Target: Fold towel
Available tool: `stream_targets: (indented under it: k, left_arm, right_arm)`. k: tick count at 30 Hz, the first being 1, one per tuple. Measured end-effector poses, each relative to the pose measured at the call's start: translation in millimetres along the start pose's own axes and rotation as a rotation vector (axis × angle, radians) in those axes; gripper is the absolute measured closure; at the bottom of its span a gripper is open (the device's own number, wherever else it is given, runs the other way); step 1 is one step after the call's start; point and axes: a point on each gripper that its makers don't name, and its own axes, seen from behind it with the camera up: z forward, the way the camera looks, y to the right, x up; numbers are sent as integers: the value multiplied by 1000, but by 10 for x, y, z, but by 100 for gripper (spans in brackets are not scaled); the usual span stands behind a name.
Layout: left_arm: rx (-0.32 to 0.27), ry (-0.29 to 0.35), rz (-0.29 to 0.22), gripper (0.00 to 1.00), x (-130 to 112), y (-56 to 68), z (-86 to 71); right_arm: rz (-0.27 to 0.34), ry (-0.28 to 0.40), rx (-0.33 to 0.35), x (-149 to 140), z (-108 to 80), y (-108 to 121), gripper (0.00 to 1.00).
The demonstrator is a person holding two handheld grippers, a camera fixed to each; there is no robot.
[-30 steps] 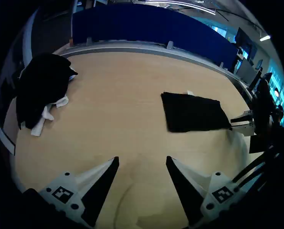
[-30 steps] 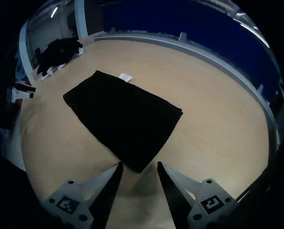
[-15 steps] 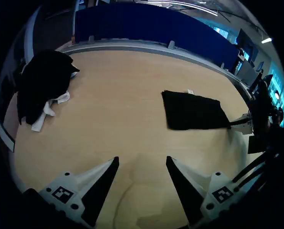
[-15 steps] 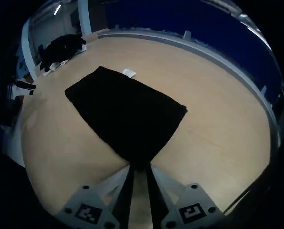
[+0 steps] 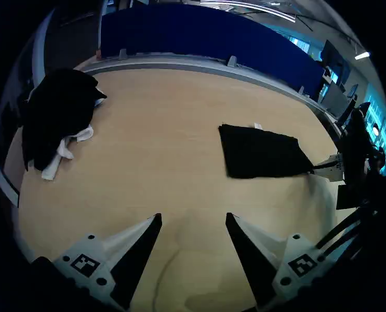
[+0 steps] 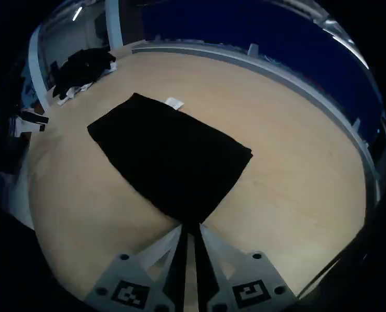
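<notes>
Towel (image 6: 172, 161) corner first: the right gripper (image 6: 191, 229) has its two fingers drawn almost together on the nearest corner of the black cloth, and the point of fabric runs down into the narrow slit between them, so it reads as a pinch on that corner. From there the towel spreads flat over the pale wooden table (image 6: 296, 156), away and to the left, with a small white tag (image 6: 174, 103) poking out at its far edge.

The left gripper (image 5: 193, 216) has its fingers spread wide with nothing between them, over bare table. From it, the towel (image 5: 260, 153) lies ahead and off to the right, well apart. Its long axis seems to run left to right across that view, with its near-left corner the closest free one.

So the right gripper is on the cloth and the left is the one with ground to cover. My guess is that any fold needing two held corners turns on the left reaching right and forward to that near edge.

The left gripper view also gives the right gripper (image 5: 317, 168) from outside, low at the towel's right-hand corner. The right gripper view gives the pinch close up.

Farther off, a heap of dark clothes (image 5: 57, 119) with a white cloth under it sits at the far left of the table. A blue partition (image 5: 203, 36) runs behind.
</notes>
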Motion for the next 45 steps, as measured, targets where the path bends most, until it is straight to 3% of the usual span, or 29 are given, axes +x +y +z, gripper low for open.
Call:
stream_targets:
  k: [9, 24, 35, 45]
  left_arm:
    - [-13, 13, -23, 9, 9, 38, -82]
    - [-32, 73, -90, 9, 125, 12, -228]
    - [-25, 96, -102, 9, 128, -59, -333]
    - [-10, 105, -147, 9, 32, -107, -425]
  right_arm:
    - [-18, 77, -3, 449, -166, -44, 92]
    - [-176, 179, 6, 1426, -347, -277, 93]
    - [-245, 177, 37, 1678, -202, -532, 93]
    - [-363, 174, 125, 1994, 195, -1091, 93]
